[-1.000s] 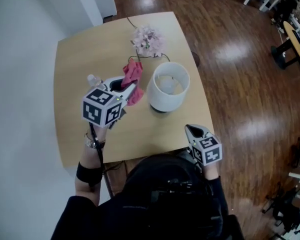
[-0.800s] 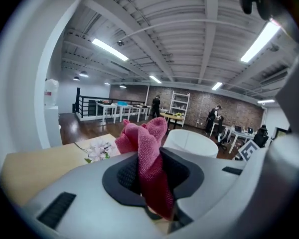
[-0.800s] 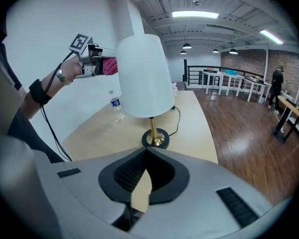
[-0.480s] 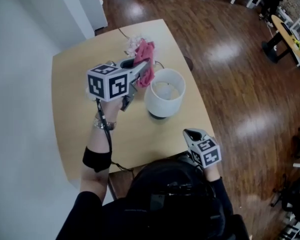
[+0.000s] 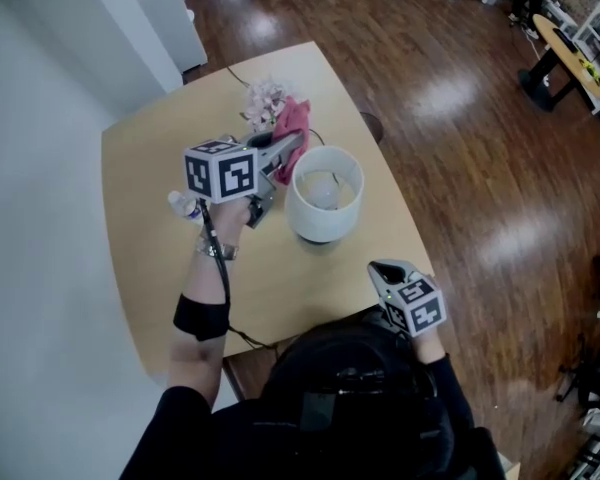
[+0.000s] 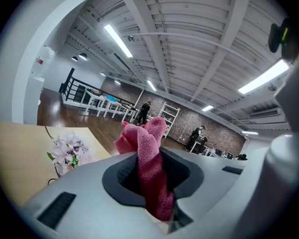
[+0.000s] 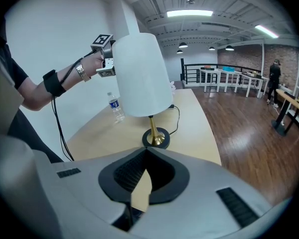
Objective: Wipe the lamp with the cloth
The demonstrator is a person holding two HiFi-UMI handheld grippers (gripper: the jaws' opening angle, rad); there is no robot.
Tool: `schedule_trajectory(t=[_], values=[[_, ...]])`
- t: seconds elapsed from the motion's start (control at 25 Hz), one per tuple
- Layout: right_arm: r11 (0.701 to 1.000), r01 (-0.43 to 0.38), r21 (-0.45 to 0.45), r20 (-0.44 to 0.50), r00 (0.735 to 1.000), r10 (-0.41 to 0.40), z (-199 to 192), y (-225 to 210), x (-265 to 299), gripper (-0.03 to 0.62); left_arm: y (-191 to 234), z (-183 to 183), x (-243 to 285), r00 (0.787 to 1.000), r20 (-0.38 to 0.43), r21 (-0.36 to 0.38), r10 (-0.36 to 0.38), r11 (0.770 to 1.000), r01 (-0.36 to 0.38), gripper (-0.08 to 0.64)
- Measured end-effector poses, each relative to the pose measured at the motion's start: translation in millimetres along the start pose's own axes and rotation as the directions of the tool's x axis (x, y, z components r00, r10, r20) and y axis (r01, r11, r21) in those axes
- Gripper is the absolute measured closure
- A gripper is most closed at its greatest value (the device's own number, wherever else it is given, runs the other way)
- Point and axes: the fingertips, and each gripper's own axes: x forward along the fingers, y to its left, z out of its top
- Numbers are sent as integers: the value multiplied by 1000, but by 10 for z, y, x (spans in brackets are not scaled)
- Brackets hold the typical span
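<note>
Left gripper (image 5: 292, 144) has its jaws clamped down on the pink cloth (image 5: 292, 123), w/ only the thickness of the fabric keeping them apart. In the left gripper view the cloth runs right through the pads and bunches up past the tips. From the head view the gripper is held up over the table (image 5: 140, 168), tips + cloth just beside the far-left side of the lamp (image 5: 325, 193) shade rim. Can't tell if the cloth actually touches the shade, tbh.

The lamp itself stands close to the table's right edge, abt halfway along it. White drum shade, and the right gripper view shows a brass stem on a dark round base, upright. Its cord (image 7: 177, 116) trails off behind the base toward the far edge.

Right gripper (image 5: 383, 269) is over the table's near right corner, jaws pressed together w/ nothing between them, aimed at the lamp base.

Other stuff: pale flowers (image 5: 265, 98) lying near the far edge, just behind the cloth. Small water bottle (image 5: 183, 205) stands left of the lamp, mostly hidden under my left hand (image 5: 225, 218) in the head view.
</note>
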Motion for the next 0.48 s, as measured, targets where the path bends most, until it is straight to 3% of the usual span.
schedule_trajectory(t=[0.24, 0.48], values=[[1000, -3, 19, -18, 1000, 3, -62, -74, 78, 586, 336, -427, 80, 995, -84, -10, 45, 999, -46, 476], [1000, 3, 25, -28, 1000, -2, -101, -143, 60, 586, 730, -1035, 76, 974, -183, -61, 132, 987, -146, 476]])
